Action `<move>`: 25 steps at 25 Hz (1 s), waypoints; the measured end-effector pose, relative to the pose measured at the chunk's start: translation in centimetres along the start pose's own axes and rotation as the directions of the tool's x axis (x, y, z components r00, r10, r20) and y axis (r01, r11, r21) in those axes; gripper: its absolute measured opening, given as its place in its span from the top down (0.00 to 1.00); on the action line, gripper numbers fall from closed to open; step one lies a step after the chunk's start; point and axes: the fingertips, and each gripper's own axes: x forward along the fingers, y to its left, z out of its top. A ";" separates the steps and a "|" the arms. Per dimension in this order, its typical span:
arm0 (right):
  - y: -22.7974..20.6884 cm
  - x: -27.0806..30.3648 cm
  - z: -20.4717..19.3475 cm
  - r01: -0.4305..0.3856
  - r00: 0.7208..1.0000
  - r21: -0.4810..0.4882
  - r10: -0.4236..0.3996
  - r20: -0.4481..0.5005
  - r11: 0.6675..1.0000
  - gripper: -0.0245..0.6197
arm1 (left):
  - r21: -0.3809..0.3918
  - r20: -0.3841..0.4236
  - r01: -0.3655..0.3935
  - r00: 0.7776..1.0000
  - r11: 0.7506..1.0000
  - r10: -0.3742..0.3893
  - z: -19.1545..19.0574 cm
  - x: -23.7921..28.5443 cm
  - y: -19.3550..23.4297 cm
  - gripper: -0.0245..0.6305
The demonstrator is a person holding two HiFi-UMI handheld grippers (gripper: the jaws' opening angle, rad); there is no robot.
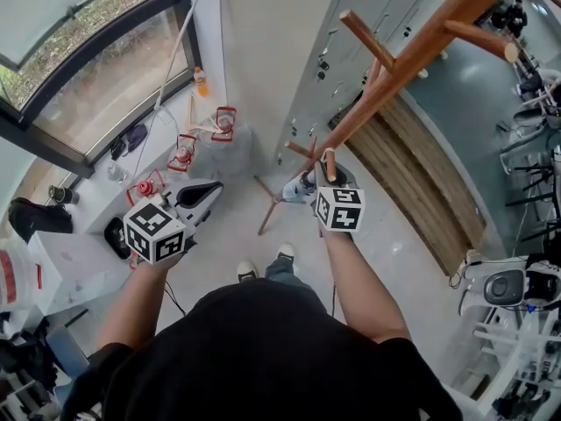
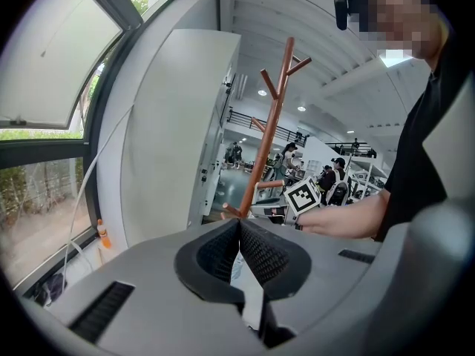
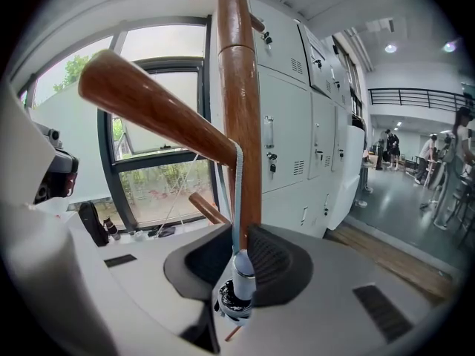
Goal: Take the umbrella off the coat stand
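Right gripper is clamped on the umbrella, which hangs upright by its strap from a sloping coat stand peg directly above. Left gripper is held well apart, jaws pressed together and empty.

Right gripper is clamping the umbrella handle; its strap is hanging over a peg of the coat stand.
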 end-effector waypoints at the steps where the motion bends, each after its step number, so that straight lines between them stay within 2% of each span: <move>1: 0.0 0.0 0.0 0.002 1.000 -0.002 -0.002 -0.001 1.000 0.85 | 0.000 -0.001 0.003 1.000 1.000 -0.003 -0.1 0.0 -0.1 0.93; 7: 0.5 0.0 0.2 0.013 1.000 -0.015 -0.013 0.004 1.000 0.91 | 0.001 -0.002 0.010 1.000 1.000 -0.010 -0.3 -0.4 -0.2 0.93; 14: 0.3 -0.3 0.3 0.020 1.000 -0.029 -0.020 0.009 0.999 0.93 | 0.001 -0.002 0.009 1.000 1.000 -0.009 -0.4 -0.7 -0.2 0.93; 25: 1.3 -1.5 0.5 -0.021 0.999 -0.022 0.021 0.027 1.000 0.94 | 0.010 0.010 0.011 1.000 1.000 -0.011 0.0 -1.6 -1.2 0.93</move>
